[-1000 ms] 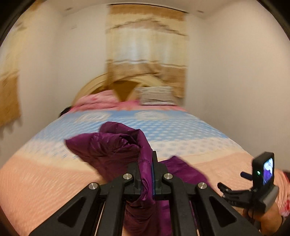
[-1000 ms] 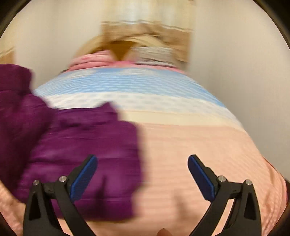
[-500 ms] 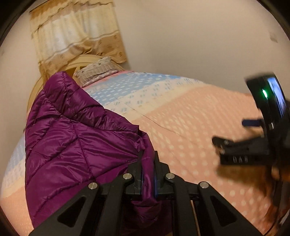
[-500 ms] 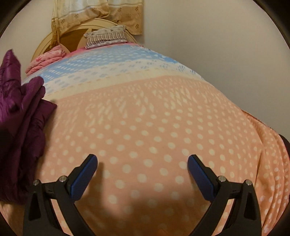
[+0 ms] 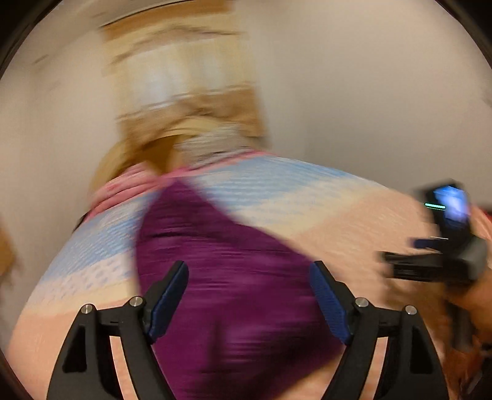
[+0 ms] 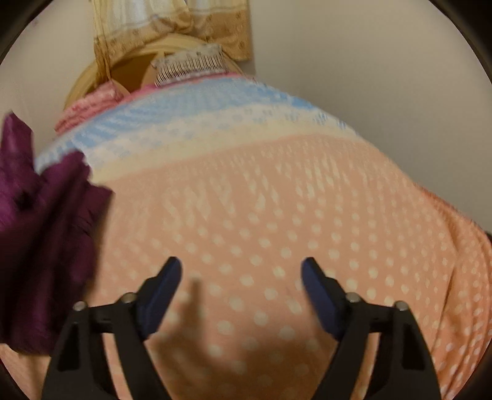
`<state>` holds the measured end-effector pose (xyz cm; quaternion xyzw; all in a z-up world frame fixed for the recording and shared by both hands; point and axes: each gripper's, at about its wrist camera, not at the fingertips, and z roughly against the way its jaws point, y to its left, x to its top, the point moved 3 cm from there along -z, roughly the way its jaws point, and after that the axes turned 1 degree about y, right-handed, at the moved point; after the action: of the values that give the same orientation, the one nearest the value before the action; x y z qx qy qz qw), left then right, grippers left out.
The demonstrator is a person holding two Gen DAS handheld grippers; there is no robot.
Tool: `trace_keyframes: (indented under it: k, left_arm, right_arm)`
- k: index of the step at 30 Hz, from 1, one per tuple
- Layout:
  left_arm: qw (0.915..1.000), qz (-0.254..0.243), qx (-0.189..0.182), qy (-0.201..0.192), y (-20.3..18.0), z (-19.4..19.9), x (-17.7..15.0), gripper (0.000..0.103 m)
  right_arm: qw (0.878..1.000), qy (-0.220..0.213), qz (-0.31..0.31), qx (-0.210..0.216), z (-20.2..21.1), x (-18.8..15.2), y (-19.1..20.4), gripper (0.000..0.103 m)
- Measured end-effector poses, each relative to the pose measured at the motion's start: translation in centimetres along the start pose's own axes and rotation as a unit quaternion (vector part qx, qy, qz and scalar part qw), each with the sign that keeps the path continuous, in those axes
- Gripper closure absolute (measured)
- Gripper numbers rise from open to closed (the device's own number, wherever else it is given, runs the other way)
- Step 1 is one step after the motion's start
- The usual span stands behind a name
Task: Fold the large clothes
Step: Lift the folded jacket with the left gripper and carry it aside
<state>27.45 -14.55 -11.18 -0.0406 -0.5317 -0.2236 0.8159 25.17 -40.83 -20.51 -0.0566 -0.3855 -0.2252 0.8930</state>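
Both grippers gape: left gripper (image 5: 248, 303) apparently released the purple jacket (image 5: 233, 277); right gripper (image 6: 241, 295) unchanged.

A home bedroom: a bed (image 6: 276, 215) with a dotted peach-and-blue bedspread, pillow (image 6: 190, 63) and curtains (image 6: 184, 21) at twelve o'clock.

left wrist: low over bed (image 5: 353, 234), faces headboard (image 5: 129, 154) | right wrist: same heading, close | shared: bed, jacket (image 5: 233, 277), headboard
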Motion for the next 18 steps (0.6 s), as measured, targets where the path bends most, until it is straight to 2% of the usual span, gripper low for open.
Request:
trace_keyframes:
  k: [2,3,5,6,8,11,14,18]
  left_arm:
    - [0.9962,0.055,0.061,0.030,6.1,-2.1,-0.4,0.015]
    - [0.9937,0.071,0.074,0.045,8.1,-3.2,-0.8,0.015]
    - [0.9832,0.109,0.117,0.087,12.7,-6.4,-2.0,0.015]
    - [0.9751,0.130,0.138,0.115,14.9,-8.2,-2.7,0.015]
    - [0.9610,0.183,0.159,0.134,18.1,-10.1,-3.8,0.015]
    - [0.9492,0.222,0.172,0.142,19.8,-11.5,-4.5,0.015]
    - [0.9510,0.229,0.147,0.147,19.1,-12.8,-4.4,0.015]
    - [0.9541,0.231,0.131,0.138,18.0,-13.6,-3.3,0.015]
  right_arm:
    - [0.999,-0.015,0.015,0.024,1.6,2.0,2.2,0.039]
    - [0.999,-0.024,0.027,0.035,2.5,3.3,3.9,0.039]
    - [0.997,-0.034,0.054,0.053,3.6,5.5,7.4,0.040]
    - [0.995,-0.039,0.070,0.056,4.0,6.5,9.3,0.040]
    - [0.992,-0.051,0.101,0.060,5.0,8.5,13.6,0.040]
    - [0.986,-0.056,0.131,0.083,6.2,10.7,19.9,0.041]
    - [0.981,-0.056,0.158,0.093,5.6,11.5,25.1,0.051]
    - [0.983,-0.035,0.159,0.084,1.4,11.0,27.8,0.058]
